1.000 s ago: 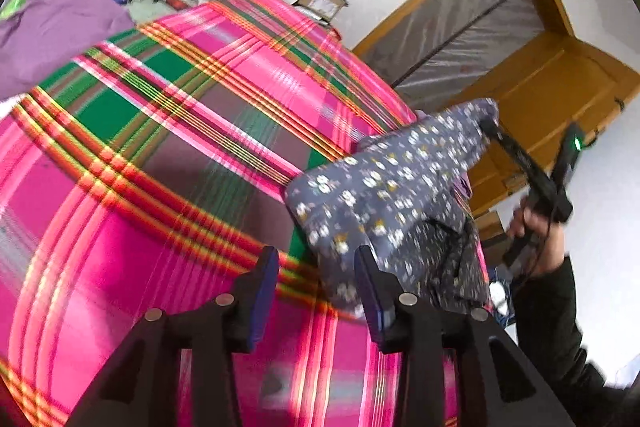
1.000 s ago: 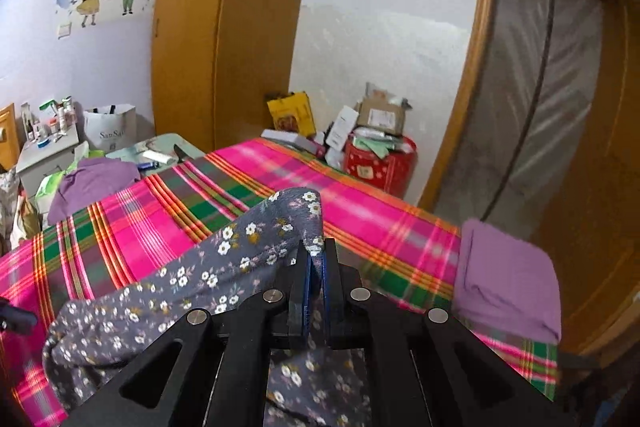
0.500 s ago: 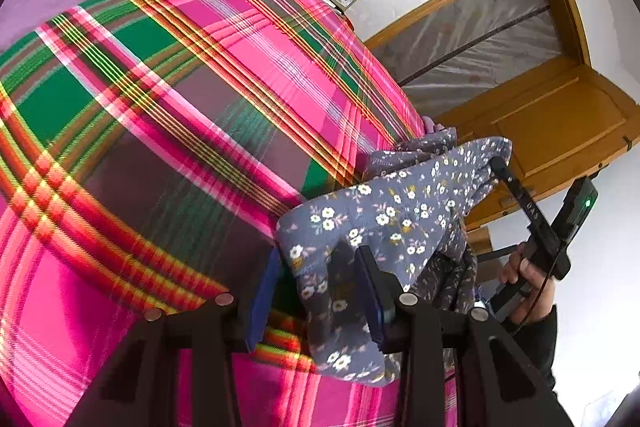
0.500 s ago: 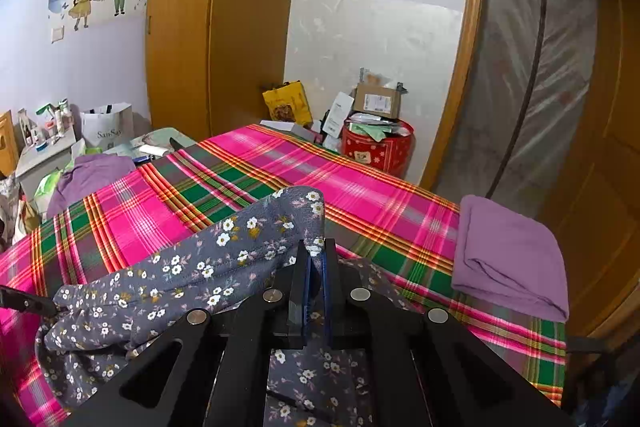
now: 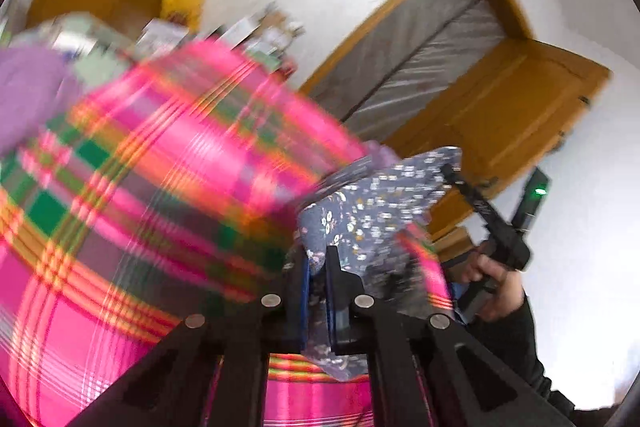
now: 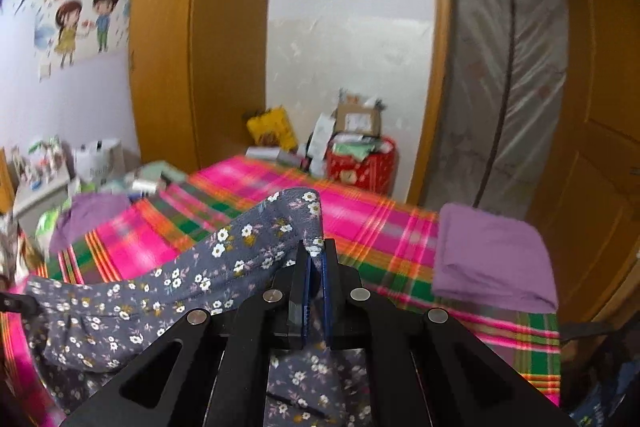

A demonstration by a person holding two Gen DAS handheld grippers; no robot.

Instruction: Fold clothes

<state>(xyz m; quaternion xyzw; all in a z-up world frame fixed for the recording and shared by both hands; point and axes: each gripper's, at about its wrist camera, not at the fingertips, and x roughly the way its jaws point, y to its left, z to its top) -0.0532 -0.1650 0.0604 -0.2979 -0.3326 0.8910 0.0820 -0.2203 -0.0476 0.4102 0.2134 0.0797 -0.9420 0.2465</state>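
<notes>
Grey floral garment [image 6: 208, 267] hangs above the plaid bedspread [image 6: 360, 227], stretched between both tools. The left gripper [image 5: 316, 267], jaws just closing, now clamps one edge; the right gripper [image 6: 316, 259] pinches another. Lifting and spreading looks underway; next, lay it flat on the bedspread for folding.

The right gripper [image 6: 316, 263] pinches the flowery cloth [image 6: 224, 259] tight in its jaws. At two o'clock, a purple folded cloth [image 6: 492, 259] lies on the bed [image 6: 380, 227].
</notes>
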